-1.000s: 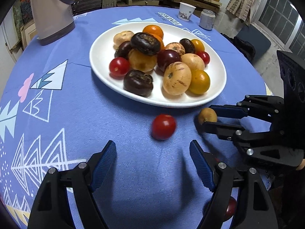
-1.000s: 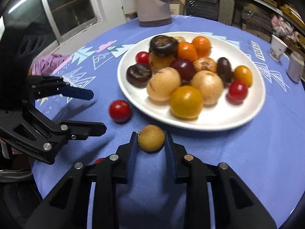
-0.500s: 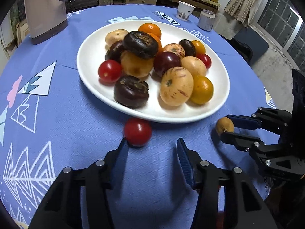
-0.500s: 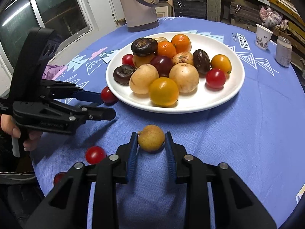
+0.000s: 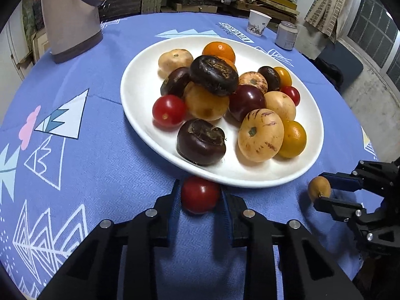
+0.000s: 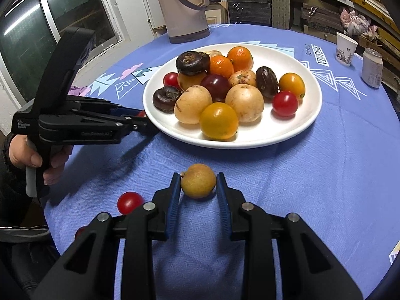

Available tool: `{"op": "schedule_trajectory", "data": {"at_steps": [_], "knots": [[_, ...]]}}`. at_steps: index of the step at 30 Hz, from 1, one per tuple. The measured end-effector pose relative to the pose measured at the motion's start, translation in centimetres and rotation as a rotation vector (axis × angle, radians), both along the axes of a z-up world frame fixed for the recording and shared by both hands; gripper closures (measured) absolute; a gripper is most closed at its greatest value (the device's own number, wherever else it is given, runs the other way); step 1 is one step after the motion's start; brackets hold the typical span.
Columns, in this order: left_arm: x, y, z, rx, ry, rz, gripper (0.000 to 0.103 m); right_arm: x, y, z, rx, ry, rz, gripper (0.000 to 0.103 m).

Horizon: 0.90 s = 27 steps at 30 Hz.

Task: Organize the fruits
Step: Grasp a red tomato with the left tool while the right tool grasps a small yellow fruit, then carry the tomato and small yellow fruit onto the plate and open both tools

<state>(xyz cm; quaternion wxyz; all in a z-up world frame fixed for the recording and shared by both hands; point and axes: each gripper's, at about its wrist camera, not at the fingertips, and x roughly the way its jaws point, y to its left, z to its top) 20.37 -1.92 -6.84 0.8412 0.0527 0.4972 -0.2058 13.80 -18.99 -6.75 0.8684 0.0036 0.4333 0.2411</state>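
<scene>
- The left tongs are closing on a red cherry tomato; the pads sit against its two sides, and it rests on the blue cloth of the bench.
- The right tongs are clenched on a small tan round fruit, which sits on the cloth between the blue pads.
- To the left of the right tongs, slightly nearer than their tips, a loose cherry tomato lies on the cloth; another red one shows at the bench edge, mostly hidden.
- Just beyond the left tongs' tips stands the white plate, its near rim right behind the gripped tomato; it is heaped with dark, tan, orange, yellow and red fruits.
- A hand grips the left tongs' handle, left of the right tongs.
- Farther beyond the plate stand a beige jug to the left, and a paper cup and a can to the right.
</scene>
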Motion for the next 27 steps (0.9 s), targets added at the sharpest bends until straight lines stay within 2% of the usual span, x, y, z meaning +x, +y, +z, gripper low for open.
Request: {"op": "schedule_trajectory", "data": {"at_steps": [7, 16, 20, 27], "knots": [[-1.5, 0.7, 1.2, -0.004, -0.022, -0.010, 0.074, -0.4, -0.4, 0.9, 0.013, -0.021, -0.006, 0.074], [-3.6, 0.1, 6.3, -0.054, -0.110, -0.059, 0.074, -0.9, -1.4, 4.5, 0.048, -0.091, -0.026, 0.074], [-3.1, -0.8, 7.8, -0.055, -0.133, -0.072, 0.074, -0.3, -1.8, 6.3, 0.045, -0.129, -0.036, 0.074], [0.0, -2.2, 8.5, -0.054, -0.126, -0.059, 0.074, 2.4, -2.3, 8.0, 0.059, -0.165, -0.056, 0.074]]}}
